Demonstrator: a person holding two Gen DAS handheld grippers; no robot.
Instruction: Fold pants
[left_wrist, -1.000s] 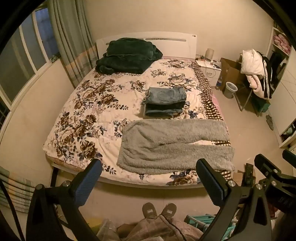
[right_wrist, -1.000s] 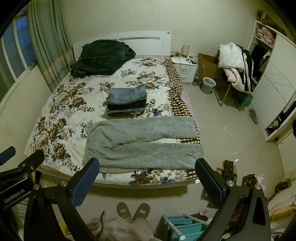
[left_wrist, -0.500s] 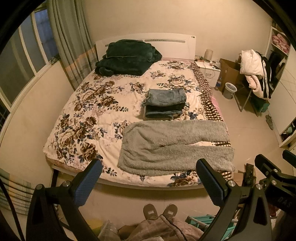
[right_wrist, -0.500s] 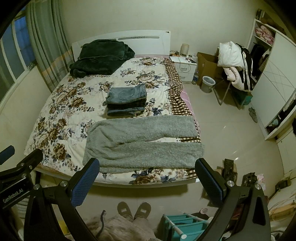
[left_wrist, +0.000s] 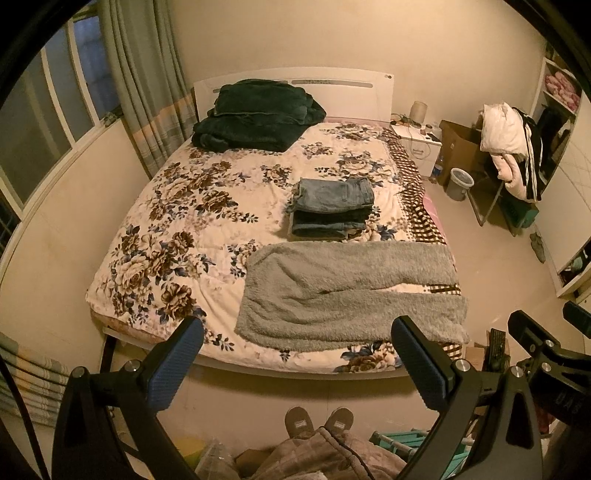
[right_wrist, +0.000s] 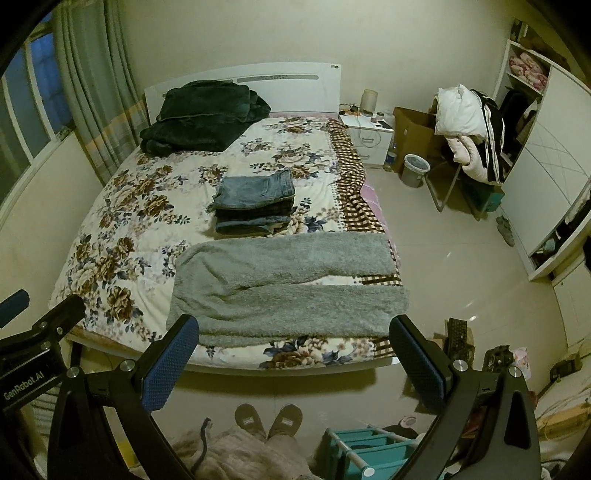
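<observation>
Grey fleece pants (left_wrist: 347, 291) lie spread flat across the near edge of the floral bed (left_wrist: 192, 206), waistband to the left and both legs pointing right. They also show in the right wrist view (right_wrist: 288, 284). My left gripper (left_wrist: 295, 354) is open and empty, held high above the floor before the bed's foot. My right gripper (right_wrist: 291, 350) is open and empty too, to the right of the left one. Neither touches the pants.
A stack of folded jeans (left_wrist: 332, 210) sits on the bed behind the pants. A dark green blanket (left_wrist: 255, 114) lies at the headboard. A nightstand (right_wrist: 369, 138), a bin (right_wrist: 415, 170) and a chair with clothes (right_wrist: 465, 133) stand right. A teal rack (right_wrist: 369, 446) and the person's feet (right_wrist: 269, 421) are below.
Both views have drifted slightly, so the bed sits a little lower in frame. Both grippers stay open and empty; the pants have not moved.
</observation>
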